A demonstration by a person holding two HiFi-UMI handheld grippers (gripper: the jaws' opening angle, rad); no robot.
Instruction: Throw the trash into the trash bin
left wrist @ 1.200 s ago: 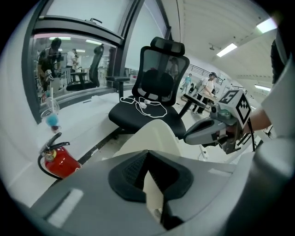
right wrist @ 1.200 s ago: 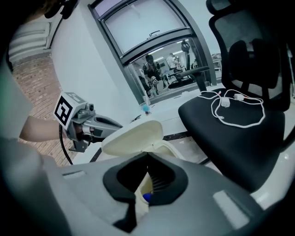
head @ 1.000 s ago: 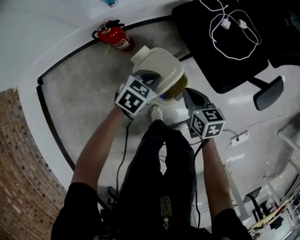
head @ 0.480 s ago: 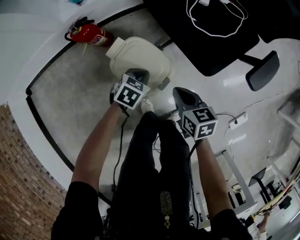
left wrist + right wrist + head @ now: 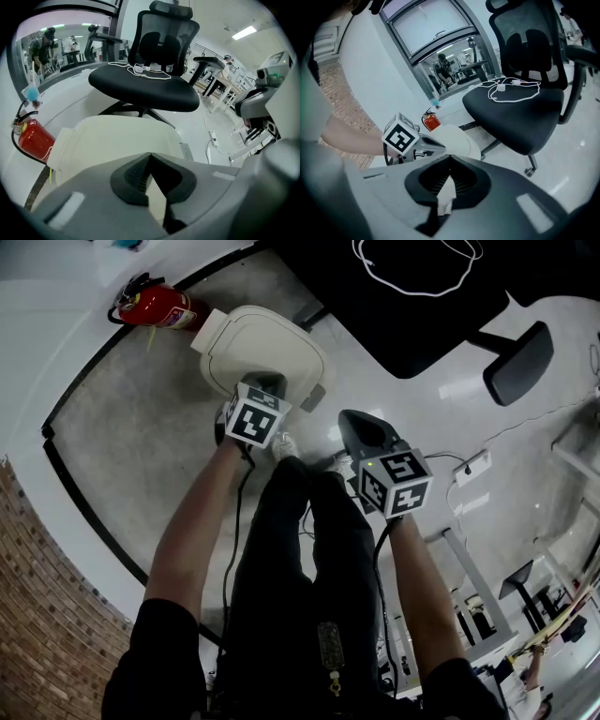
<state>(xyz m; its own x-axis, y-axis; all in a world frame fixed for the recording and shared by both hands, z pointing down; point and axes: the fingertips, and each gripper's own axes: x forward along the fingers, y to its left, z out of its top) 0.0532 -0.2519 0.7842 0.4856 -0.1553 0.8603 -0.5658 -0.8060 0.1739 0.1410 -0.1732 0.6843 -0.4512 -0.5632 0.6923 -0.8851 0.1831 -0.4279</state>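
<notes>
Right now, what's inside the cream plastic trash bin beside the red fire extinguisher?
Its contents cannot be seen: the cream plastic trash bin has its lid down, covering the whole inside.

Trash bin (image 5: 267, 343), 12 o'clock in head view: cream plastic, smooth, satin sheen.
Fire extinguisher (image 5: 159, 306), 11 o'clock: glossy red metal.
Chair seat (image 5: 145, 89): matt black cloth.
White floor (image 5: 412, 413), 2 o'clock: glossy.
Grey floor section (image 5: 131, 418), 10 o'clock: rough, matt.
Brick wall (image 5: 47, 615), 8 o'clock: rough.
Right gripper (image 5: 450, 157): matt grey plastic, ribbed black pads (image 5: 461, 180) pinching crumpled white paper scrap (image 5: 446, 194).
</notes>
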